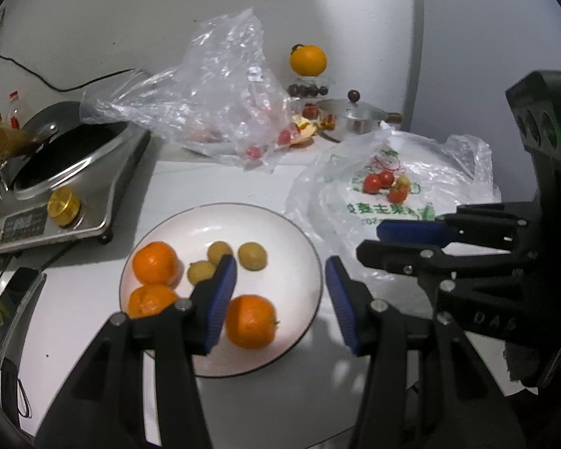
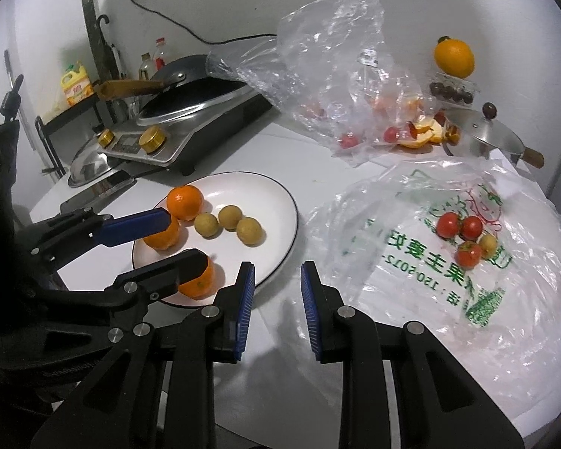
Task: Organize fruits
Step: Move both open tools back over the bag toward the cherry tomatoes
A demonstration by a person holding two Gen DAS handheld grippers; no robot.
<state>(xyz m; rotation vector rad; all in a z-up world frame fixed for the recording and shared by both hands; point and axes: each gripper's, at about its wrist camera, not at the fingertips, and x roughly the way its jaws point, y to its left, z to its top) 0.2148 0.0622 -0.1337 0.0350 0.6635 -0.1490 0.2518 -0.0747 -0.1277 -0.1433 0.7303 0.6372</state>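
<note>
A white plate (image 1: 299, 239) (image 2: 280, 202) holds three tangerines (image 1: 251, 321) (image 2: 185, 197) and three small yellow-brown fruits (image 1: 252, 256) (image 2: 248, 230). My left gripper (image 1: 280, 295) is open and empty above the plate's near side, next to the nearest tangerine. My right gripper (image 2: 276, 292) is open and empty above the table between the plate and a printed plastic bag (image 2: 448, 262) (image 1: 392, 202). On that bag lie three cherry tomatoes (image 2: 460, 226) (image 1: 379, 181) and one yellow fruit (image 2: 488, 245).
An induction cooker with a black wok (image 1: 56, 172) (image 2: 190, 112) stands left. A crumpled clear bag (image 1: 213, 104) (image 2: 336, 75) with tomatoes and peel lies behind. A steel lidded pot (image 1: 349, 114) (image 2: 482, 138) and a large orange (image 1: 307, 60) (image 2: 454, 56) on a box stand at the back.
</note>
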